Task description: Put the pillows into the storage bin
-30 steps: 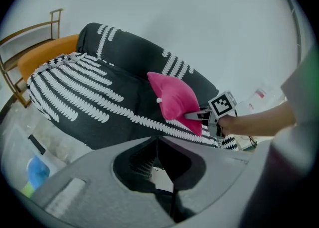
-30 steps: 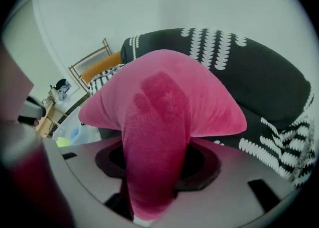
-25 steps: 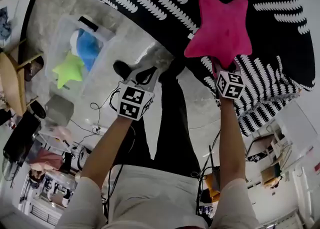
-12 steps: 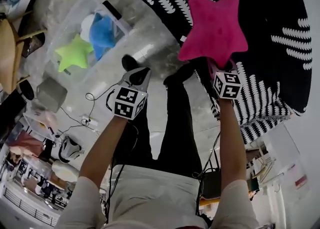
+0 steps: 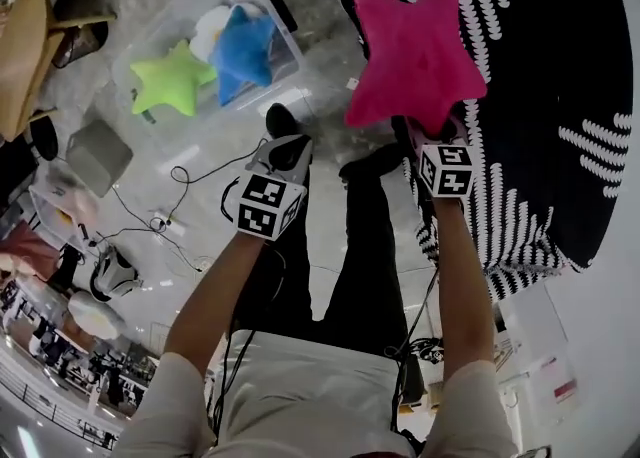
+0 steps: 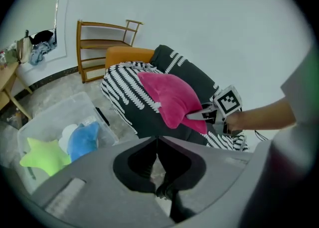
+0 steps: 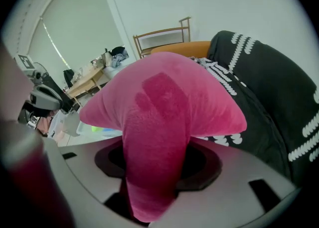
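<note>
Found right claw [image 5: 437, 134] closed on pink star pillow [image 5: 413, 51], one lower arm of the star pinched between both jaws. Confirmed in right gripper view: plush filling the gap and bulging out past the jaws. Pillow held aloft in upper centre-right of head view, over black-and-white patterned cloth [image 5: 560, 66], clear of the grey floor [image 5: 325, 91]. Not yet in storage bin [image 5: 160, 18].

Found left claw [image 5: 284, 151] with jaws brought together at the tips, nothing between them. Confirmed in left gripper view: only dark trousers [image 5: 355, 246] and a black shoe [image 6: 166, 190] visible in the hollow behind the closed tips. Positioned centre-left of head view, well apart from the pink pillow, below and right of the bin.

Located the bin, clear plastic, on the floor in upper left of head view. Counted three pillows inside:
- green star pillow [image 5: 172, 79] at the lower-left end
- blue pillow [image 5: 243, 46] at the upper-right end
- white pillow [image 5: 210, 24] just beside the blue one, touching it

Noted elsewhere:
- wooden desk [image 5: 20, 46] at left edge of head view
- loose cables [image 5: 150, 221] on the floor below the bin
- wooden rack [image 6: 102, 48] in upper left of left gripper view, just beside an orange seat [image 6: 127, 55] partly under the patterned cloth
</note>
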A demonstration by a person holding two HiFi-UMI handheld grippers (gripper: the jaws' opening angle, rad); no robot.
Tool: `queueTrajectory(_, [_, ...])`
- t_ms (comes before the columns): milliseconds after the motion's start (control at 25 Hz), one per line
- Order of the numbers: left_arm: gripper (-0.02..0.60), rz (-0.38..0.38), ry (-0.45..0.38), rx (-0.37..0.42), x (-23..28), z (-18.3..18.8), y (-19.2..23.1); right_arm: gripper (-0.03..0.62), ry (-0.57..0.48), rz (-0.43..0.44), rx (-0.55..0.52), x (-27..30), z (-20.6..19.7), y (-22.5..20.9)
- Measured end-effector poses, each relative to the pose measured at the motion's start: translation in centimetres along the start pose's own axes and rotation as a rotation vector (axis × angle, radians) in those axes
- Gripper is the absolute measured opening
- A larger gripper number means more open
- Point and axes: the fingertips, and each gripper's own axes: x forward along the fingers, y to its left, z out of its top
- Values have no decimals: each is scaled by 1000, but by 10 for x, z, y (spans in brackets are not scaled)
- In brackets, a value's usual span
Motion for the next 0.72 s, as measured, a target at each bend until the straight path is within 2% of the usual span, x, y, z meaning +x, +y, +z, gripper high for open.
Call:
queueTrajectory(360, [21,88,-61,-110,-29,-36,63,242,33,112,-148,54,14,90])
queueTrajectory(720, [21,140,-100,-223,-62,-57,122,249,104,199,-322,104,43,178])
